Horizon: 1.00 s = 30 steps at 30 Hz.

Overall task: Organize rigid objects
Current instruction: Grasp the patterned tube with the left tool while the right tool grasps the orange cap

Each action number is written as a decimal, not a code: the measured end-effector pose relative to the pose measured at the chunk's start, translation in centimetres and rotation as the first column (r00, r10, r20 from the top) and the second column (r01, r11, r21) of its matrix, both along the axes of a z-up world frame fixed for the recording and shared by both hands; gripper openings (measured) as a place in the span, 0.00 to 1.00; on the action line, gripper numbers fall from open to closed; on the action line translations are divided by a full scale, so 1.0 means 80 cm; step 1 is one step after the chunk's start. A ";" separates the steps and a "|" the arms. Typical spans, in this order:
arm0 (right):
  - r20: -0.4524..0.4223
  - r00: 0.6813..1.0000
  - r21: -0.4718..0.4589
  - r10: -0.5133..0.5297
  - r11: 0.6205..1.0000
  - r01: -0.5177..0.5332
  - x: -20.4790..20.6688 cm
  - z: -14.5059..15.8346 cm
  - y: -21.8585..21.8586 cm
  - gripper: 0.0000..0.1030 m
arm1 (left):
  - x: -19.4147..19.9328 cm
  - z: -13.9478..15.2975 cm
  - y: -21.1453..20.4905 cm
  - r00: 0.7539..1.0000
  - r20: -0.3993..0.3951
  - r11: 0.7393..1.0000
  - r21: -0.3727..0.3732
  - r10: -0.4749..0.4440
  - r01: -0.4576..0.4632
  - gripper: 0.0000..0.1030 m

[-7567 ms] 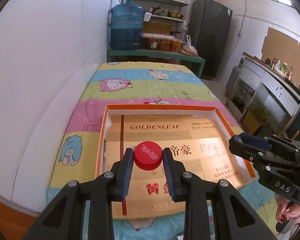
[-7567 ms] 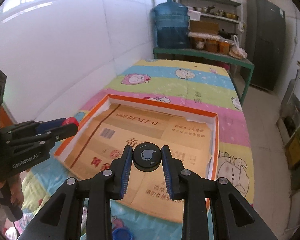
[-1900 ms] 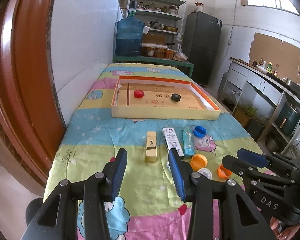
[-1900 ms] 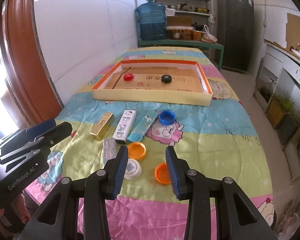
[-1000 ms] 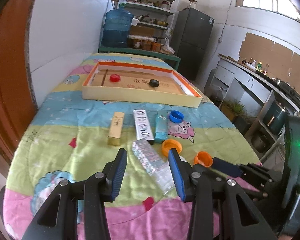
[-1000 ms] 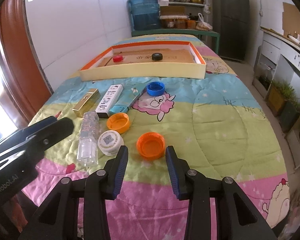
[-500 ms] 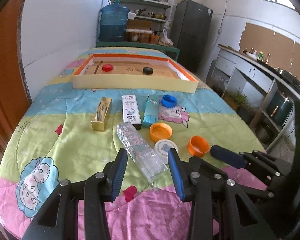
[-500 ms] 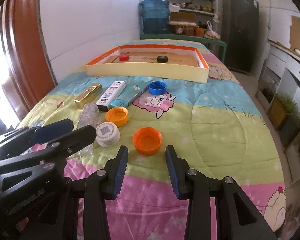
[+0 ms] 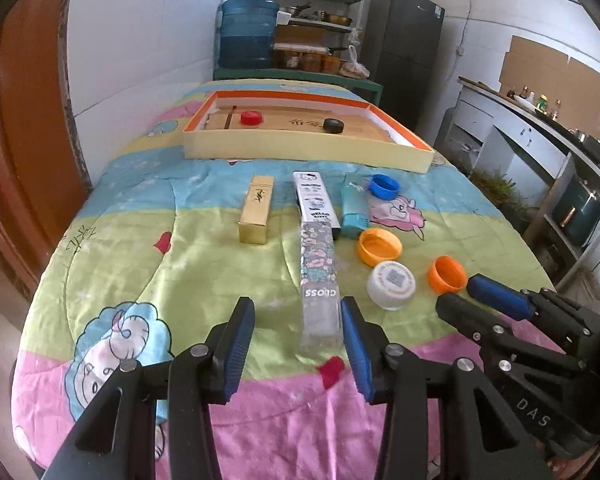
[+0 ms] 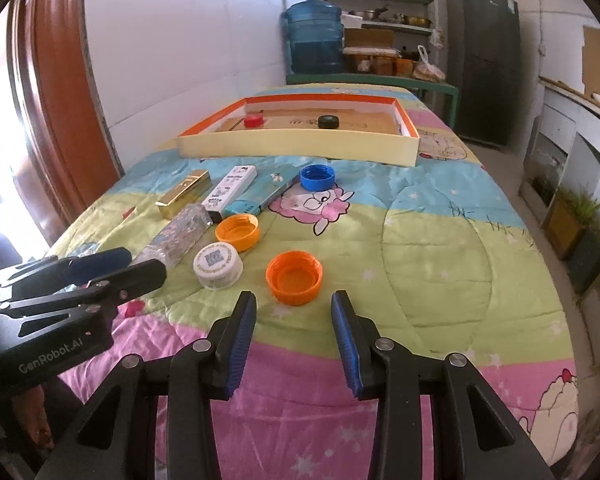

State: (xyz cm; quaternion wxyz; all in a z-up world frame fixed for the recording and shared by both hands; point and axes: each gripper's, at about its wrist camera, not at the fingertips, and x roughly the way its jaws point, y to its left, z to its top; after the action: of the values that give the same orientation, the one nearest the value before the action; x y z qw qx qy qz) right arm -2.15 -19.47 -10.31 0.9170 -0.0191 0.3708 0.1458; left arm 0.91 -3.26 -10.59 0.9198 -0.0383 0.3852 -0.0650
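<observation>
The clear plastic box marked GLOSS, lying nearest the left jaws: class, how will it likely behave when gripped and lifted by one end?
The clear plastic box looks hollow and thin-walled, so probably light, and may flex if squeezed. Its glossy faces could slip. Long and narrow, gripped at one end it may droop or swing. Flat-sided, it should not roll.

**Few words readable on the bedspread-covered table**

The clear patterned box (image 9: 319, 280) near the table's front edge carried "GLOSS", read upside down. The white box (image 9: 315, 199) beyond it showed "HELLO KITTY". The right gripper (image 9: 458, 300) bore "DAS" on its body; the left gripper (image 10: 140, 266) bore "GenRobot.AI". The white cap (image 10: 218, 264) showed a QR code, unreadable. Characters inside the tray (image 9: 300, 148) were too small to read.
</observation>
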 end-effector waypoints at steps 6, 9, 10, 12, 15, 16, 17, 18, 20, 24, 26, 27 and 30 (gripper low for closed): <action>0.012 1.000 -0.019 0.002 1.000 -0.001 0.011 -0.001 0.004 0.39 | 0.016 -0.002 -0.006 1.000 0.008 1.000 0.020 -0.003 0.003 0.43; 0.013 1.000 -0.021 0.006 1.000 -0.006 0.019 -0.001 0.004 0.39 | 0.025 -0.003 -0.010 1.000 0.016 1.000 0.030 -0.007 0.007 0.43; 0.013 1.000 -0.025 0.010 1.000 -0.010 0.021 -0.001 0.005 0.39 | 0.028 -0.003 -0.011 1.000 0.018 0.999 0.033 -0.008 0.007 0.42; 0.017 1.000 -0.043 0.017 0.999 -0.016 0.023 -0.001 0.008 0.37 | 0.029 -0.004 -0.012 1.000 0.028 0.999 0.043 -0.012 0.010 0.41; 0.034 0.999 -0.073 0.032 0.997 -0.030 0.022 -0.003 0.011 0.30 | 0.027 -0.006 -0.019 0.998 0.051 0.997 0.074 -0.041 0.037 0.26; 0.042 0.998 -0.083 0.036 0.996 -0.032 0.020 -0.003 0.012 0.30 | 0.027 -0.006 -0.021 0.997 0.054 0.996 0.082 -0.047 0.043 0.21; 0.050 0.998 -0.094 0.041 0.995 -0.036 0.019 -0.004 0.014 0.30 | 0.027 -0.006 -0.021 0.997 0.057 0.995 0.086 -0.048 0.043 0.20; 0.054 0.998 -0.100 0.043 0.994 -0.038 0.018 -0.004 0.015 0.30 | 0.027 -0.006 -0.020 0.997 0.057 0.996 0.082 -0.048 0.044 0.20; 0.053 0.997 -0.111 0.052 0.993 -0.046 0.018 -0.004 0.017 0.30 | 0.028 -0.005 -0.014 0.998 0.055 0.998 0.050 -0.044 0.041 0.20; 0.056 0.997 -0.114 0.055 0.992 -0.049 0.022 0.005 0.018 0.30 | 0.026 -0.002 -0.004 0.998 0.061 0.999 0.019 -0.033 0.032 0.19; 0.067 0.997 -0.108 0.047 0.993 -0.039 0.022 0.011 0.016 0.30 | 0.023 0.003 0.003 0.997 0.074 1.000 0.012 -0.024 0.024 0.20; 0.070 0.997 -0.099 0.040 0.995 -0.033 0.022 0.014 0.015 0.30 | 0.023 0.005 0.005 0.997 0.077 1.000 0.007 -0.021 0.021 0.19; 0.069 0.997 -0.069 0.028 0.997 -0.023 0.026 0.023 0.012 0.30 | 0.020 0.020 0.014 0.995 0.103 1.000 -0.005 -0.008 0.009 0.19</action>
State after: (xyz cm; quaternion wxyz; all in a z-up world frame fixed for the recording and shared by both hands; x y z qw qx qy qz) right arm -0.10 -18.48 -8.44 0.9262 -0.0604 0.3431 0.1441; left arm 2.48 -2.18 -9.01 0.9380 -0.0359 0.3371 -0.0720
